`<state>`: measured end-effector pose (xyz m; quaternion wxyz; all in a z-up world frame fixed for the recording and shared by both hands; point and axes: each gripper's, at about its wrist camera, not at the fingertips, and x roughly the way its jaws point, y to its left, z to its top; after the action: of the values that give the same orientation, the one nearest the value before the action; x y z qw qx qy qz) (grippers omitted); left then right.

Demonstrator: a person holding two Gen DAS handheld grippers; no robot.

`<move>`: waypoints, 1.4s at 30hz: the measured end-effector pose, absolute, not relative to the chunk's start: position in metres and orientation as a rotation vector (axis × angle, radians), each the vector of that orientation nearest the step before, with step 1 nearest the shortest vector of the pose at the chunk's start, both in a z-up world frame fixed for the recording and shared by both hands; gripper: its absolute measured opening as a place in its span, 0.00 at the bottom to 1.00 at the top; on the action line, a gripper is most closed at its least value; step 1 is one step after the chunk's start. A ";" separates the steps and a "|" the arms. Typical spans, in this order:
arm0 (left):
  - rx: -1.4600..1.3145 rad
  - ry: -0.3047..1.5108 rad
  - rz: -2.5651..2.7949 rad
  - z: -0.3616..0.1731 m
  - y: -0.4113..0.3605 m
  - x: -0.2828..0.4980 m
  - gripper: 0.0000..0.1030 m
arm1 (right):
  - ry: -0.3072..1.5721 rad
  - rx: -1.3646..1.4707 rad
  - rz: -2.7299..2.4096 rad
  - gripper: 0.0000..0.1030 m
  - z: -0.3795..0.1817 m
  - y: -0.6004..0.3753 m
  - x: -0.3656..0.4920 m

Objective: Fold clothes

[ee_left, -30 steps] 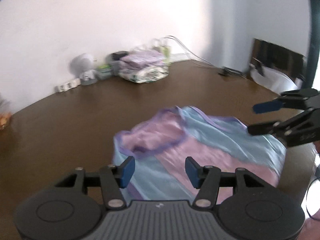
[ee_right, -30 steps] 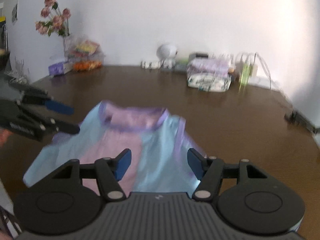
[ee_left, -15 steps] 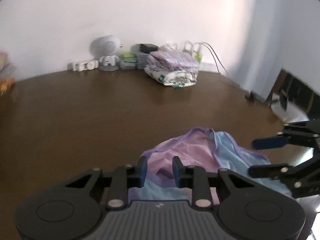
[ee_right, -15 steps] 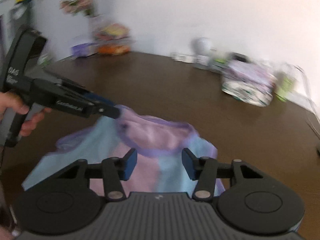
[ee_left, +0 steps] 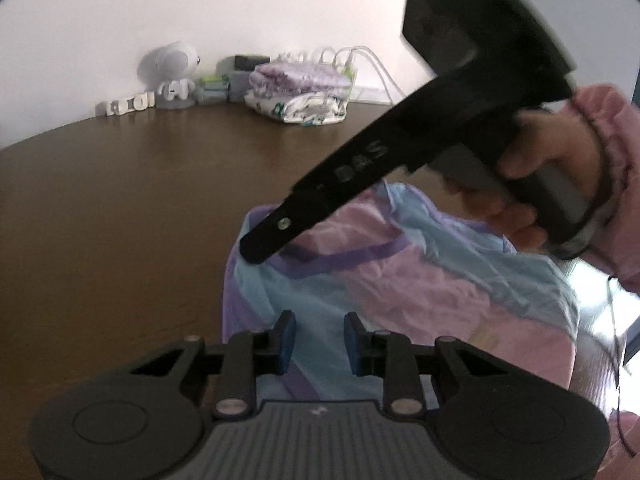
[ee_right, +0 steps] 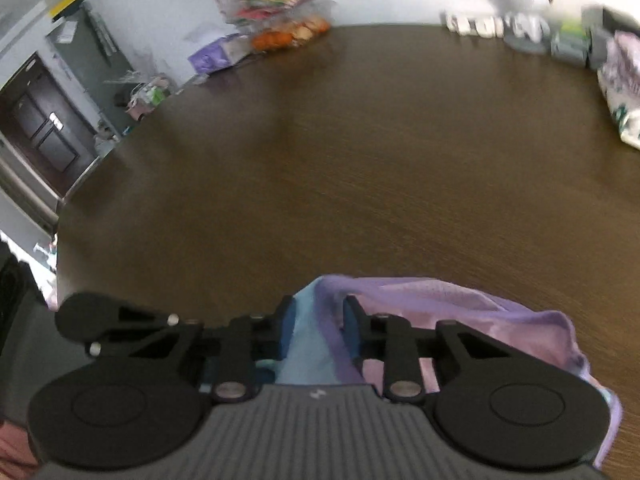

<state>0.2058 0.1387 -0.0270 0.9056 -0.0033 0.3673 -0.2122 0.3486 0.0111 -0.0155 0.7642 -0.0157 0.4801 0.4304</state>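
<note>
Crossing over since before, right gripper [ee_right: 316,332] pinches the shirt [ee_left: 400,280]; left gripper [ee_left: 316,338] fingers spread above it.

A dark brown wooden table [ee_left: 120,208] is carrying a pink, blue and purple garment [ee_left: 400,280] at its near edge. At the far edge, beside the wall, a stack of folded clothes [ee_left: 300,92], a small white figure [ee_left: 172,76] and a bag of snacks [ee_right: 280,12] are lying.

Garment [ee_left: 420,280] on table [ee_left: 120,200], folded pile [ee_left: 300,92] behind.
</note>
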 end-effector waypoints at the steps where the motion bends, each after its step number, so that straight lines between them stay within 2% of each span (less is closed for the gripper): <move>1: -0.016 0.759 -0.444 -0.028 0.140 0.206 0.23 | 1.048 -0.011 0.937 0.24 -0.017 0.011 0.352; 3: -0.017 0.758 -0.450 -0.029 0.142 0.206 0.23 | 1.048 0.018 0.938 0.24 -0.019 0.011 0.356; 8: -0.009 0.750 -0.449 -0.029 0.144 0.200 0.24 | 1.063 0.039 0.948 0.11 -0.024 0.004 0.360; 16: -0.027 0.741 -0.446 -0.030 0.146 0.199 0.24 | 1.071 0.093 0.990 0.17 -0.026 -0.008 0.358; 23: -0.020 0.735 -0.439 -0.029 0.145 0.196 0.24 | 1.049 0.010 0.999 0.17 -0.026 -0.001 0.350; 26: -0.025 0.735 -0.439 -0.029 0.146 0.196 0.24 | 1.039 -0.023 1.006 0.14 -0.025 0.003 0.346; 28: -0.026 0.735 -0.438 -0.029 0.146 0.196 0.24 | 1.032 -0.045 1.009 0.04 -0.023 0.004 0.343; 38: -0.029 0.734 -0.430 -0.028 0.145 0.195 0.24 | 1.027 -0.031 0.932 0.03 -0.016 -0.019 0.346; 40: -0.040 0.738 -0.429 -0.027 0.145 0.195 0.27 | 1.006 0.007 0.928 0.08 -0.012 -0.026 0.343; 41: -0.053 0.729 -0.424 -0.024 0.147 0.193 0.38 | 0.980 0.036 0.924 0.16 -0.006 -0.032 0.341; 42: -0.067 0.714 -0.417 -0.020 0.149 0.190 0.49 | 0.954 0.065 0.920 0.33 0.000 -0.038 0.338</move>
<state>0.1898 0.1491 -0.0203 0.9151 -0.0324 0.3471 -0.2025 0.3382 -0.0375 0.0001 0.7878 0.0304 0.4428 0.4271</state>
